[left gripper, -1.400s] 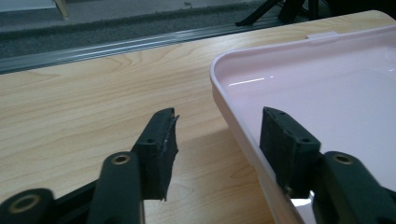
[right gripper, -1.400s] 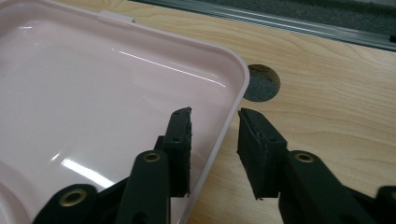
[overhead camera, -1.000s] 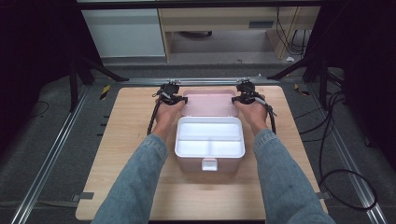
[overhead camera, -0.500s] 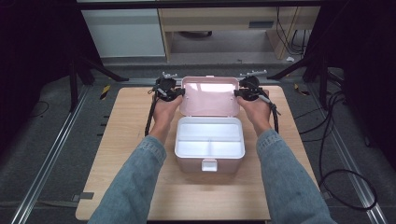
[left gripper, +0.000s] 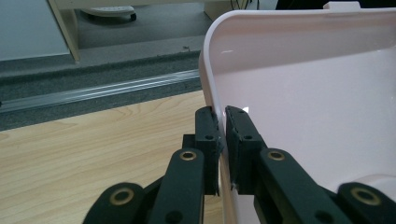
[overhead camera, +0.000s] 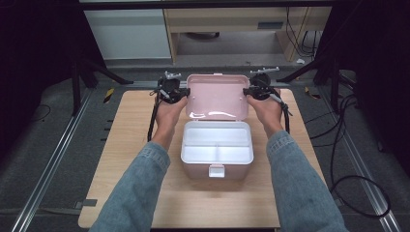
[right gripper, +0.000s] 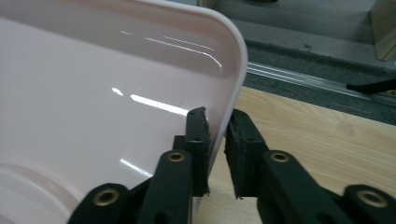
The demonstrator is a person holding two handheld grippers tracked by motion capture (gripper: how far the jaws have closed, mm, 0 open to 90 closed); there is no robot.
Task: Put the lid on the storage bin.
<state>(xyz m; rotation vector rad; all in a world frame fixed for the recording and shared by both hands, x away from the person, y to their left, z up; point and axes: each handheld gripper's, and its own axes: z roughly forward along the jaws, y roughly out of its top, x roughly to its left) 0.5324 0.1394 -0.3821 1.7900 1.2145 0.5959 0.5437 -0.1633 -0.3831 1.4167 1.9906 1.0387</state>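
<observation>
Pink box [overhead camera: 217, 154] sits mid-table [overhead camera: 125, 145], its lid [overhead camera: 217, 96] raised upright at the far side. Left gripper [overhead camera: 170, 91] pinches the lid's left rim; right gripper [overhead camera: 258, 89] pinches the right rim, each with one jaw inside and one outside. No legible writing or labels.

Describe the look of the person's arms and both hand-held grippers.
Both forearms wear blue denim sleeves. The left hand-held gripper and right hand-held gripper are black, with flat rectangular pads on linkage arms joined by brass-coloured pivots. A black cable trails from each.
</observation>
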